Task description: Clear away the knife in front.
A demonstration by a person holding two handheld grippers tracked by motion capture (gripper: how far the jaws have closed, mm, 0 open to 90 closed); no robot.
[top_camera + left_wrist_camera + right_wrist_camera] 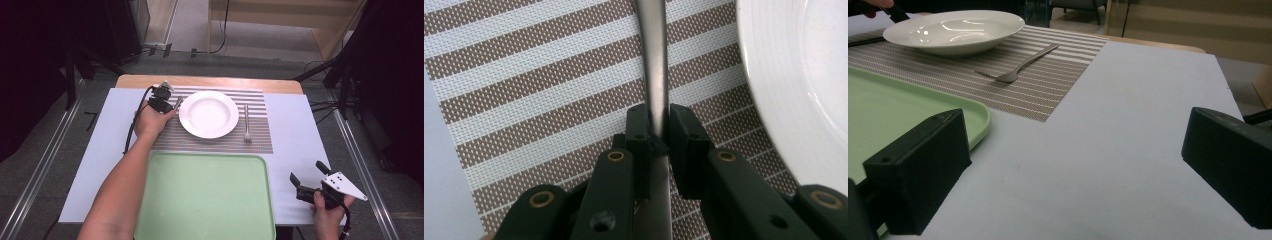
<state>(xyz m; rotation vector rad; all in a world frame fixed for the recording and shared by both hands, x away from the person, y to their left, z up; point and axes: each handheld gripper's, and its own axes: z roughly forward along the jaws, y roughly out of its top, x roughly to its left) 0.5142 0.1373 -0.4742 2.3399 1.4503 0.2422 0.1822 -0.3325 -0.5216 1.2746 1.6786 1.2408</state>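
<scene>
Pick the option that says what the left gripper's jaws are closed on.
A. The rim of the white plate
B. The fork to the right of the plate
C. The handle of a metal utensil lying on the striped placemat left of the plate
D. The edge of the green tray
C. In the left gripper view the left gripper pinches a slim metal utensil handle lying on the striped placemat, with the white plate beside it.
</scene>
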